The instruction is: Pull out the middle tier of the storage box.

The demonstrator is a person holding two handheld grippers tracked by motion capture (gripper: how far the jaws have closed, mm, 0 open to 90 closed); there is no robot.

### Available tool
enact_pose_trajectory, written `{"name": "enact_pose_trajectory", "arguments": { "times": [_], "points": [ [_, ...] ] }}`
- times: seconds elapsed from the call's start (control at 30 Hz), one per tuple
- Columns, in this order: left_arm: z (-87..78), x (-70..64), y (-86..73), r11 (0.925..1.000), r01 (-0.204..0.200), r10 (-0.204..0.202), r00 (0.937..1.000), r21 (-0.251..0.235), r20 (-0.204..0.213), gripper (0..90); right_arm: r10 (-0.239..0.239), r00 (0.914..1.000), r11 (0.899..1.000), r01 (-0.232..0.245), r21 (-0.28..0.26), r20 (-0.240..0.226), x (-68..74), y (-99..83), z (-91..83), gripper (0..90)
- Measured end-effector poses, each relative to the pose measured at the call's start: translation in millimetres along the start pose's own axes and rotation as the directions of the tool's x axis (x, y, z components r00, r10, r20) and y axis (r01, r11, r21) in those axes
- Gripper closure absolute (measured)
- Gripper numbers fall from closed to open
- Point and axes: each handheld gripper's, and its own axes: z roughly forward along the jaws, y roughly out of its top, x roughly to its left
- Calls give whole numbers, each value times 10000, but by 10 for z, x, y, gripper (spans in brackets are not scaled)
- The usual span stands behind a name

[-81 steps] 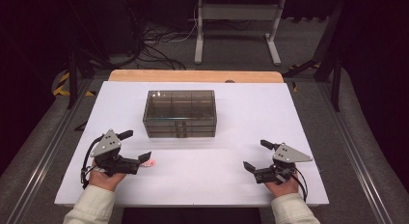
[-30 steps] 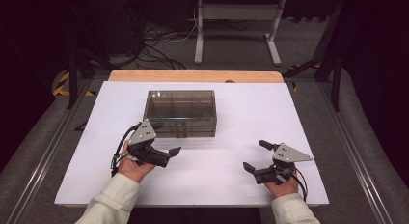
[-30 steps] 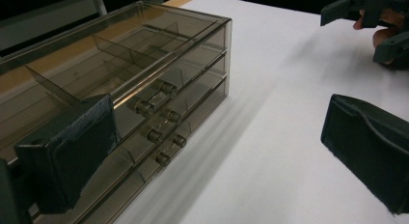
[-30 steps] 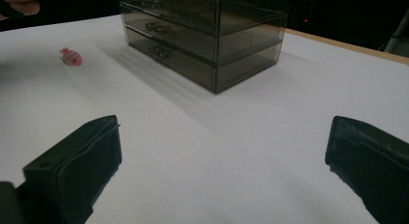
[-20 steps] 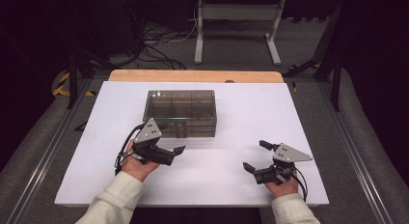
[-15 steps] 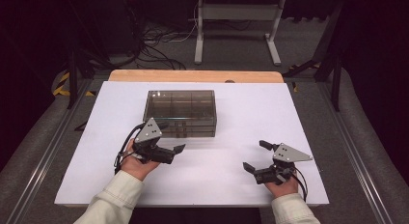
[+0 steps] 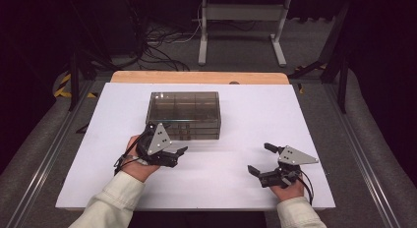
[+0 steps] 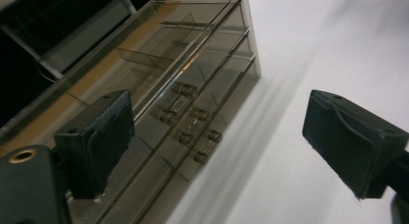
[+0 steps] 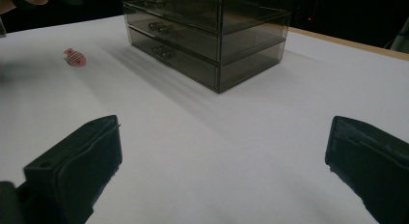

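Left claw (image 7: 173, 150) has neared the drawer box (image 7: 184, 114), agape, empty; right claw's (image 7: 260, 159) view alone catches a pink fish (image 9: 75, 57).

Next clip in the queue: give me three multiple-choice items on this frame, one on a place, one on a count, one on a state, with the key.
1. Where is the left gripper?
A. just in front of the drawer box, near its left end
B. on top of the box
C. at the table's far edge

2. How many drawer tiers does the smoky clear box show?
A. one
B. three
C. six

3. How does the right gripper stand?
A. shut on a drawer knob
B. open, holding nothing
C. shut on the small pink thing

Key: 1 A, the high view shows it close before the box front; 2 B, the right gripper view shows three stacked fronts with knobs; 3 B, its jaws stand wide apart over bare white table.
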Motion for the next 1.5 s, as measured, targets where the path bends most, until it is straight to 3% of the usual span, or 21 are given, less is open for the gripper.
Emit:
{"name": "enact_pose_trajectory", "arguments": {
  "times": [0.13, 0.23, 0.37, 0.47, 0.57, 0.6, 0.7, 0.83, 0.87, 0.93, 0.97, 1.0, 1.07, 1.13, 1.23, 1.27, 1.3, 1.4, 1.43, 1.47, 1.5],
  "points": [
    [-7, -20, 11, 9995, -302, 303, 9993, 30, -208, 153, 11, 10000, 10000, -11, -9, -14, -3, -1, -2, 0],
    [-12, -40, 22, 9969, -744, 756, 9957, 242, -534, 164, 6, 10000, 10000, -6, -4, -18, -2, 0, -1, 0],
    [-13, -58, 29, 9943, -1019, 1040, 9918, 321, -747, 173, 6, 10000, 10000, -6, -7, -20, -2, 0, -1, 0],
    [-17, -94, 41, 9880, -1463, 1510, 9823, 488, -1112, 183, -7, 10000, 10000, 7, -2, -15, -1, 0, 0, 0],
    [-16, -106, 48, 9848, -1634, 1694, 9783, 584, -1190, 185, -1, 10000, 10000, 1, -4, -16, -2, -1, -1, 0],
    [-9, -128, 52, 9795, -1882, 1966, 9712, 724, -1347, 185, 1, 10000, 10000, -1, -4, -14, -2, 0, -1, 0],
    [7, -165, 53, 9699, -2237, 2370, 9582, 963, -1605, 186, -4, 10000, 10000, 4, -1, -15, -1, 0, -1, 0],
    [30, -219, 49, 9515, -2782, 3006, 9316, 1314, -2044, 194, -5, 10000, 10000, 5, -5, -20, -1, 0, -1, 0],
    [33, -237, 44, 9502, -2780, 3031, 9294, 1409, -2105, 196, -7, 10000, 10000, 7, -7, -23, -1, 0, -1, 0],
    [46, -248, 46, 9420, -3011, 3284, 9181, 1484, -2220, 199, -5, 10000, 10000, 5, -4, -20, -1, 0, -1, 0],
    [52, -257, 43, 9405, -3027, 3316, 9166, 1541, -2232, 199, -8, 10000, 10000, 8, -5, -19, -1, 0, -1, 0],
    [52, -258, 46, 9341, -3169, 3486, 9090, 1643, -2286, 200, -6, 10000, 10000, 6, -6, -19, -1, 0, -1, 0],
    [55, -265, 45, 9321, -3206, 3538, 9053, 1685, -2349, 202, -6, 10000, 10000, 6, -6, -20, -1, 0, -1, 0],
    [69, -286, 39, 9213, -3440, 3812, 8908, 1810, -2473, 204, -14, 10000, 10000, 14, -4, -20, -1, 0, -1, 0],
    [81, -313, 26, 9129, -3570, 4000, 8792, 1981, -2588, 206, -13, 10000, 10000, 13, -7, -22, -1, 0, -1, 0],
    [86, -318, 25, 9073, -3690, 4132, 8711, 2015, -2656, 208, -10, 10000, 10000, 10, -4, -26, -1, 0, -1, 0],
    [86, -318, 25, 9073, -3690, 4132, 8711, 2015, -2656, 209, -10, 10000, 10000, 10, -4, -26, -1, 0, -1, 0],
    [104, -356, 10, 8966, -3835, 4353, 8555, 2215, -2805, 209, -8, 10000, 10000, 8, -7, -33, 1, 0, -1, 0],
    [106, -364, 10, 8890, -3954, 4504, 8462, 2310, -2847, 210, -5, 10000, 10000, 5, -9, -35, 1, 0, -1, 0],
    [106, -364, 10, 8890, -3954, 4504, 8462, 2310, -2847, 213, -5, 10000, 10000, 5, -9, -35, 1, 0, -1, 0],
    [127, -393, -2, 8783, -4120, 4706, 8348, 2426, -2859, 214, -8, 10000, 10000, 8, -11, -36, 1, 0, -1, 0]
  ]
}}
